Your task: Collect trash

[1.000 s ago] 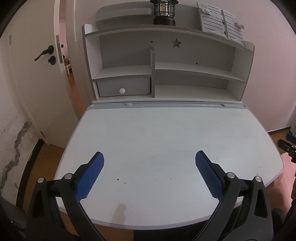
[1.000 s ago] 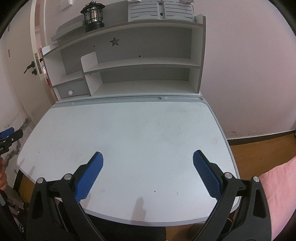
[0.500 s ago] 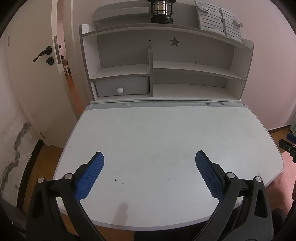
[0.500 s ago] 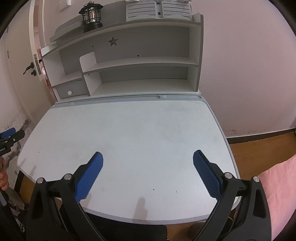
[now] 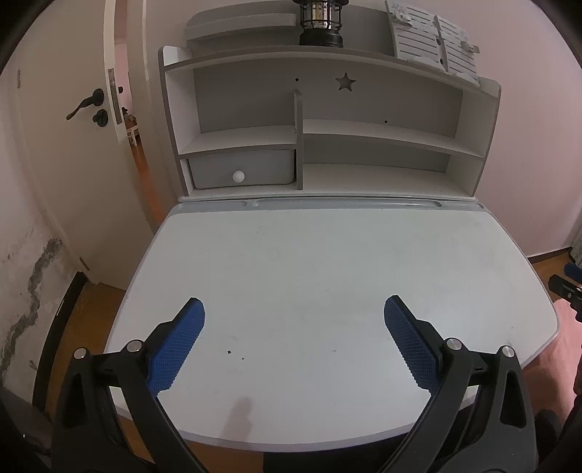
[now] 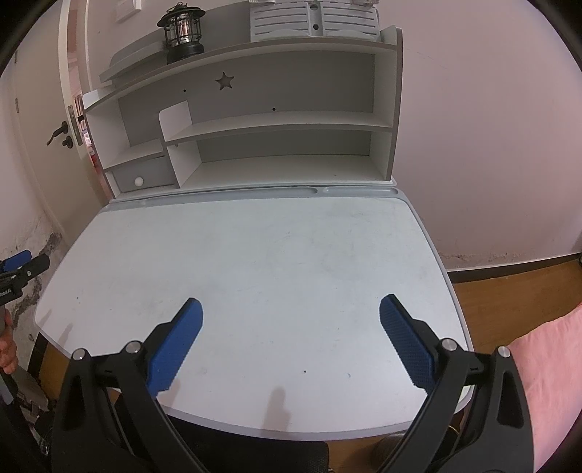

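Left gripper (image 5: 294, 309) and right gripper (image 6: 291, 309), blue-padded black tongs, both spread wide and holding nothing, hover at 6 o'clock over the pale grey desktop (image 5: 327, 262). No trash shows anywhere; collection appears finished or unstarted. At 12 o'clock, a white shelf unit (image 5: 378, 127) carries a black lantern (image 6: 182, 32).

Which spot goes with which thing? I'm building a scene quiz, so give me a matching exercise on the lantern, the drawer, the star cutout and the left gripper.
Things:
1. lantern
2. drawer
3. star cutout
4. left gripper

Places or states:
A. in the hutch's back panel, under the top board
B. open over the desk, holding nothing
C. on top of the hutch
D. lower left compartment of the hutch, shut

Pairs: 1-C, 2-D, 3-A, 4-B
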